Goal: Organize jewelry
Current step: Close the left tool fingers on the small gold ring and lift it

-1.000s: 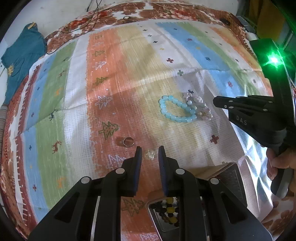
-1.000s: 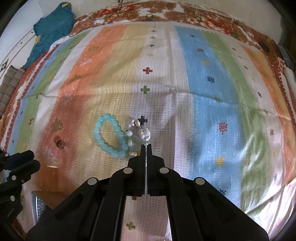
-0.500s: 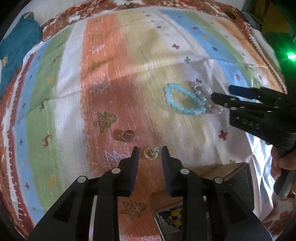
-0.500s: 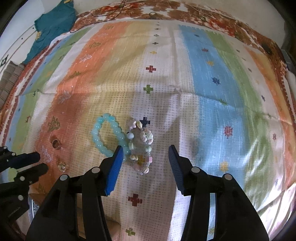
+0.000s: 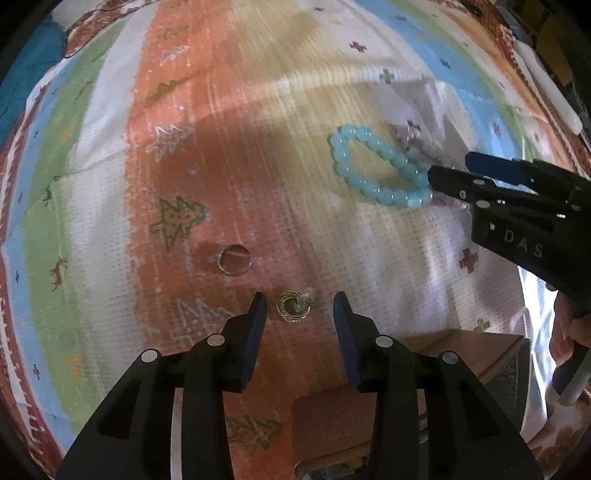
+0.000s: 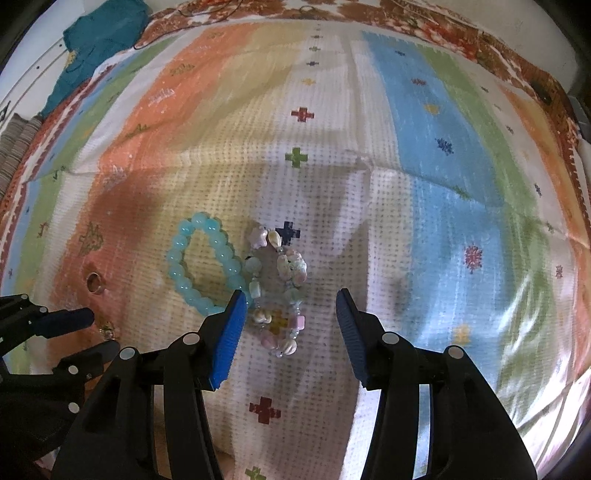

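Observation:
On the striped cloth lies a small gold ring (image 5: 294,306), right between the fingertips of my left gripper (image 5: 299,301). Its jaws are opening and the pads do not touch the ring. A plain silver ring (image 5: 233,259) lies just up and left of it. A light blue bead bracelet (image 5: 384,195) lies to the right, touching a pastel shell bracelet (image 6: 291,264). My right gripper (image 6: 290,295) is open above the shell bracelet, its fingers straddling the near half without touching. The blue bead bracelet (image 6: 177,273) sits just left of its left finger.
A brown box (image 5: 332,410) lies under my left gripper at the near edge, with beads showing inside. A teal garment (image 6: 99,33) lies at the far left corner of the cloth. A hand (image 5: 565,328) holds the right gripper's handle.
Both grippers have come down closer to the cloth. The right jaws went from shut to wide apart over the shell bracelet. The left jaws widened around the gold ring.

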Demonstrator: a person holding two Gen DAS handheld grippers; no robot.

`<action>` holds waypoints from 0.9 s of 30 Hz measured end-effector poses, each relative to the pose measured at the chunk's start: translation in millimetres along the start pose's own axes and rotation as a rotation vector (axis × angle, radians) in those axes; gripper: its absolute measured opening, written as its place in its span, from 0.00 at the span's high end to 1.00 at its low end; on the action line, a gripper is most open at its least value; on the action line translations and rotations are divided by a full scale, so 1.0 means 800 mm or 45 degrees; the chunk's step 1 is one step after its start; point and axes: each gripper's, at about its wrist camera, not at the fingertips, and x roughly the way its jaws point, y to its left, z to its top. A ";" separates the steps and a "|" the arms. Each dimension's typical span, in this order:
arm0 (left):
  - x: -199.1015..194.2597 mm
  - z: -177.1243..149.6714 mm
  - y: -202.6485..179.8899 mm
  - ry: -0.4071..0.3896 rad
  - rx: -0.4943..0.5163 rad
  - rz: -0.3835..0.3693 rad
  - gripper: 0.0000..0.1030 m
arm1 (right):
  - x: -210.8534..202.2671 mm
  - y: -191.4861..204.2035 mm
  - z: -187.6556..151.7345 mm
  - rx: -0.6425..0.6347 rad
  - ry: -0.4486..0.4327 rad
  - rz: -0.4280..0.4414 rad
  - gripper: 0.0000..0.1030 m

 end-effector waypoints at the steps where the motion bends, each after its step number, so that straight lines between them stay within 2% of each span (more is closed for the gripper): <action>1: 0.004 0.000 -0.002 0.015 0.004 0.004 0.64 | 0.001 0.000 0.000 0.001 0.001 0.001 0.51; 3: 0.009 0.000 -0.005 0.026 0.018 0.023 0.64 | 0.002 -0.002 0.002 0.006 -0.001 0.001 0.52; 5: 0.011 0.000 -0.009 0.030 0.028 0.039 0.65 | 0.003 -0.006 0.004 0.021 0.002 0.010 0.58; 18: 0.015 0.008 -0.015 0.024 0.028 0.042 0.71 | 0.004 -0.008 0.003 0.035 0.006 0.039 0.62; 27: 0.017 0.006 -0.011 0.019 0.039 0.051 0.71 | 0.006 -0.009 0.003 0.014 0.014 -0.003 0.63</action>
